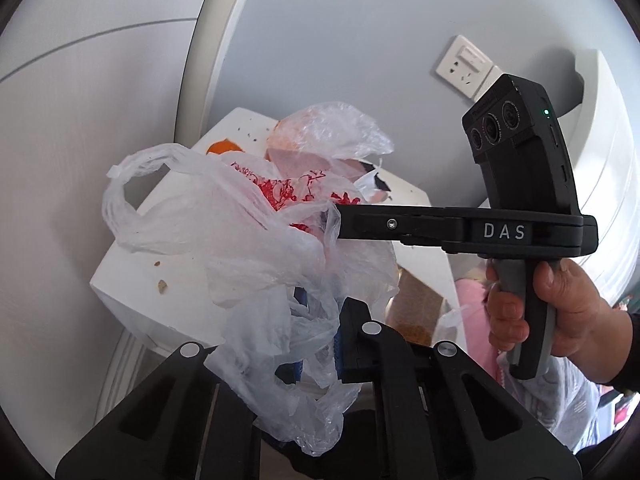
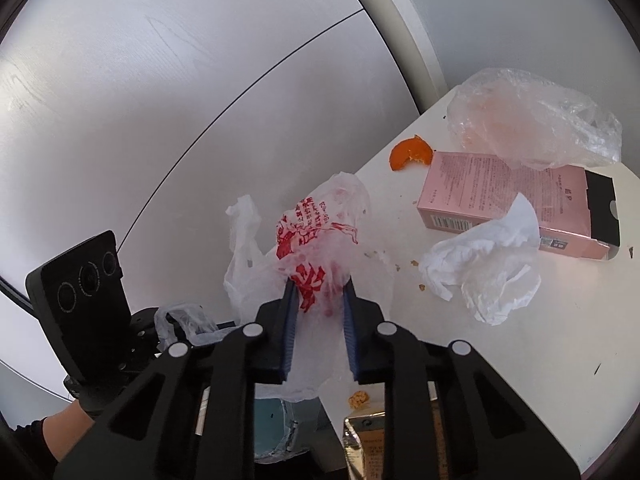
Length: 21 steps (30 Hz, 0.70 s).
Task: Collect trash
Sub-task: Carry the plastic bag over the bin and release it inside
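A thin white plastic bag with red print (image 2: 316, 240) hangs over the white table's edge (image 2: 500, 360). My right gripper (image 2: 320, 292) has the bag bunched between its blue pads, jaws a little apart. My left gripper (image 1: 316, 320) is shut on the bag's other rim (image 1: 256, 264), held off the table's corner. The right gripper's fingers (image 1: 400, 224) reach into the bag in the left wrist view. An orange peel (image 2: 412, 152), a pink box (image 2: 516, 204), a crumpled tissue (image 2: 484, 268) and a clear bag (image 2: 532, 120) lie on the table.
Crumbs (image 2: 358, 398) lie near the table's front edge, beside a shiny gold packet (image 2: 368, 440). A grey wall and a white door frame (image 2: 404, 28) stand behind. A wall socket (image 1: 464, 66) shows in the left wrist view.
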Each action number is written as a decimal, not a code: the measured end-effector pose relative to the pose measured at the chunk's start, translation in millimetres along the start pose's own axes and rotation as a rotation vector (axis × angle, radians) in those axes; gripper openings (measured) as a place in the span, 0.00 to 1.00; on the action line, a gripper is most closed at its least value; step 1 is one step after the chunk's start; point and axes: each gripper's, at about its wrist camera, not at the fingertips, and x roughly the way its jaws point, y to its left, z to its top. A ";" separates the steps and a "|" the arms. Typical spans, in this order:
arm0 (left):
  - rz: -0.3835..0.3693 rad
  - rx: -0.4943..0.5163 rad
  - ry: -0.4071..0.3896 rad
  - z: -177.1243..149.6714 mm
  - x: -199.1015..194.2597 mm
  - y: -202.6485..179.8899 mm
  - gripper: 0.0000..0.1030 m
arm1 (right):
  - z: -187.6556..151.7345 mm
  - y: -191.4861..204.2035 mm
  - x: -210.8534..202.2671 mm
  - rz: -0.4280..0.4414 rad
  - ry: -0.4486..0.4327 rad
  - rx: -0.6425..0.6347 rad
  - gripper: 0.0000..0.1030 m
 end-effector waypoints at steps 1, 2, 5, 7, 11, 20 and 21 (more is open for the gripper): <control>0.007 0.005 -0.006 0.2 -4.6 -3.4 0.09 | -1.2 4.0 -4.2 0.010 -0.005 -0.003 0.21; 0.016 0.008 -0.013 0.2 -9.4 -6.1 0.09 | -2.3 8.6 -8.4 0.017 -0.011 -0.005 0.21; 0.041 0.014 -0.034 -1.2 -24.1 -14.4 0.09 | -5.7 23.0 -17.8 0.035 -0.022 -0.023 0.21; 0.054 0.017 -0.047 -5.7 -37.9 -20.2 0.09 | -9.4 34.0 -22.5 0.045 -0.023 -0.040 0.21; 0.087 0.021 -0.070 -19.9 -65.1 -28.8 0.09 | -20.9 63.2 -26.5 0.063 -0.019 -0.085 0.21; 0.190 -0.033 -0.119 -72.7 -133.7 -25.1 0.09 | -54.4 132.9 -8.0 0.133 0.040 -0.181 0.21; 0.201 -0.042 -0.125 -78.5 -141.3 -23.5 0.09 | -57.4 139.8 -3.8 0.141 0.049 -0.189 0.21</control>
